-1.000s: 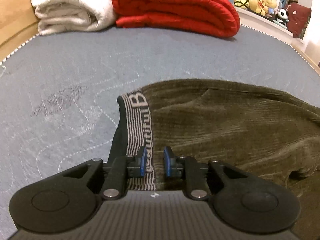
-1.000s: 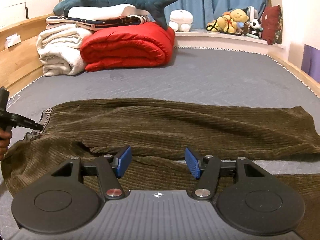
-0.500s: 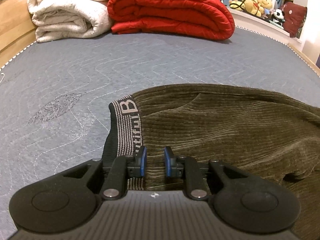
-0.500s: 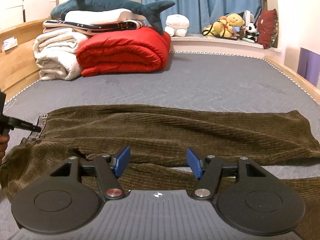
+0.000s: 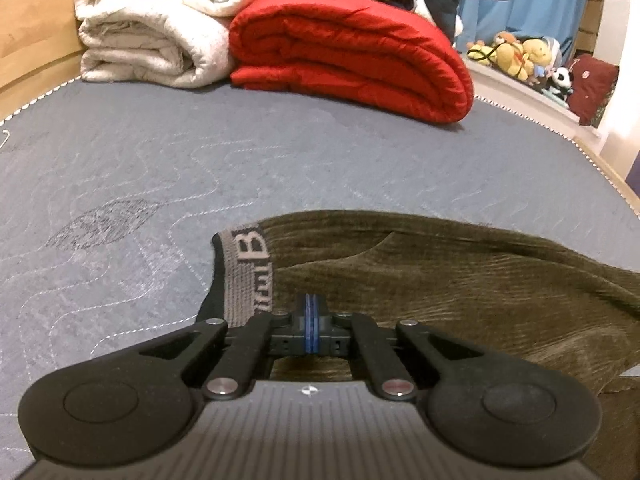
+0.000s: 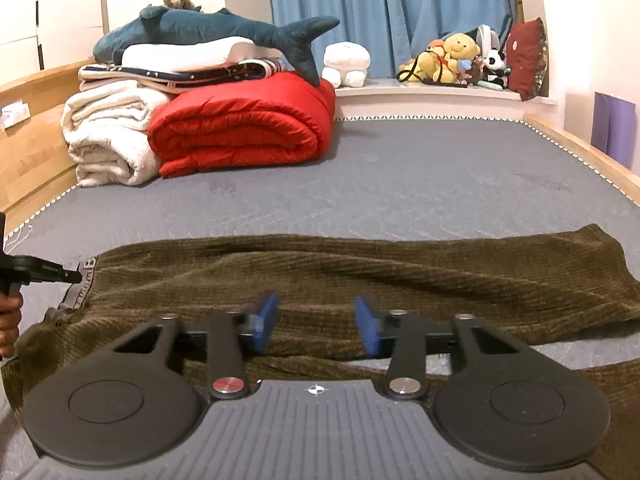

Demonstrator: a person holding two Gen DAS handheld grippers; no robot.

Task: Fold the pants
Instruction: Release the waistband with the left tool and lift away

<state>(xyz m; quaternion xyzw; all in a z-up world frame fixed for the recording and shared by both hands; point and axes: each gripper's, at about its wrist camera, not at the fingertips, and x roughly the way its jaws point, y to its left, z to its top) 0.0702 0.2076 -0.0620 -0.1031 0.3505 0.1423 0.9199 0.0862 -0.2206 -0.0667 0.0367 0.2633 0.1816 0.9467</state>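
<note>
Left wrist view: the left gripper (image 5: 311, 326) is clenched, its blue pads pressed together just beside the striped waistband (image 5: 250, 276) of the pants (image 5: 460, 292), which lie spread on the grey bed (image 5: 240, 160). Whether a pinch of cloth sits between the pads cannot be told; they meet right at the fabric's surface. The pants are brown corduroy, soft and limp, likely to sag and drag wherever they are not held. The elastic waistband looks like the firmest place to take hold.

Right wrist view: the right gripper (image 6: 316, 326) has just been closing, yet its jaws stand apart with nothing pinched, hovering over the near leg, where the cloth is rumpled. The pants stretch across the bed from the waistband at the left, where the other gripper reaches in, to the leg hems (image 6: 616, 272) at the right. A folded red quilt (image 6: 240, 128) sits well behind.
</note>
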